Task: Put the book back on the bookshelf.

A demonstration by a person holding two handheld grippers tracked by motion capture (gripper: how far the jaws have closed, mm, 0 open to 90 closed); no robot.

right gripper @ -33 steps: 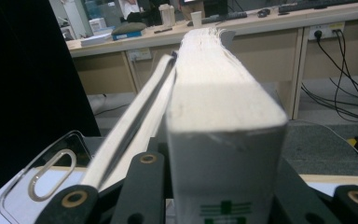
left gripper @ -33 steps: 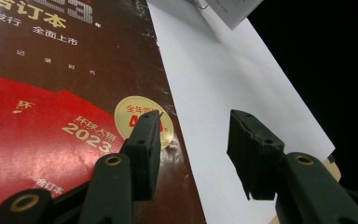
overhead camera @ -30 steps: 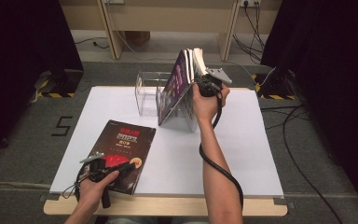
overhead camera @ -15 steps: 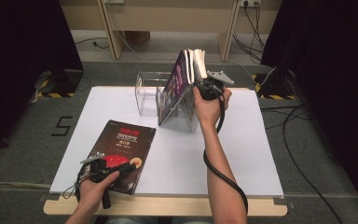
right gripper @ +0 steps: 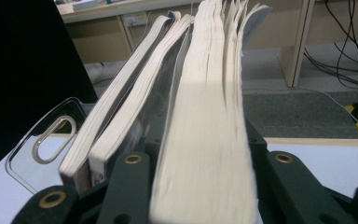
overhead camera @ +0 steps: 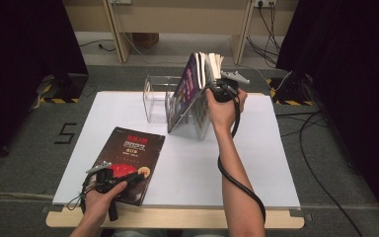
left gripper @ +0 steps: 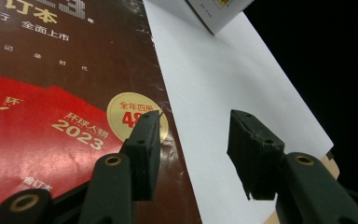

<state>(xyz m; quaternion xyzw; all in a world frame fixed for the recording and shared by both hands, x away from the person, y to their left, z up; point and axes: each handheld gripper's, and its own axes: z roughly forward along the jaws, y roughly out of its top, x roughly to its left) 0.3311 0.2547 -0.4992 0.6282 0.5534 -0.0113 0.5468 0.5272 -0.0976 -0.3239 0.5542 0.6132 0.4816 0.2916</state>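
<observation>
A dark red magazine point(overhead camera: 128, 155) lies flat at the table's front left. My left gripper point(overhead camera: 128, 178) is low over its near right corner and open. In the left gripper view one jaw is above the magazine's cover point(left gripper: 51, 93) and the other above the white tabletop, with nothing between them point(left gripper: 193, 149). At the back, several books point(overhead camera: 193, 86) lean in a clear acrylic rack point(overhead camera: 155, 98). My right gripper point(overhead camera: 221, 90) is shut on the rightmost thick book point(right gripper: 209, 130); its page block fills the gap between the jaws point(right gripper: 205, 186). Two thinner books point(right gripper: 121, 116) lean to its left.
The rack's clear end wall with a handle slot point(right gripper: 46, 140) stands left of the books. White table covering point(overhead camera: 256, 148) spreads between the magazine and the rack. Wooden furniture legs point(overhead camera: 239, 29) and cables point(overhead camera: 321, 128) lie on the floor beyond and to the right.
The right forearm has shifted a little to the right. Both grippers, the magazine and the books stay where they were.
</observation>
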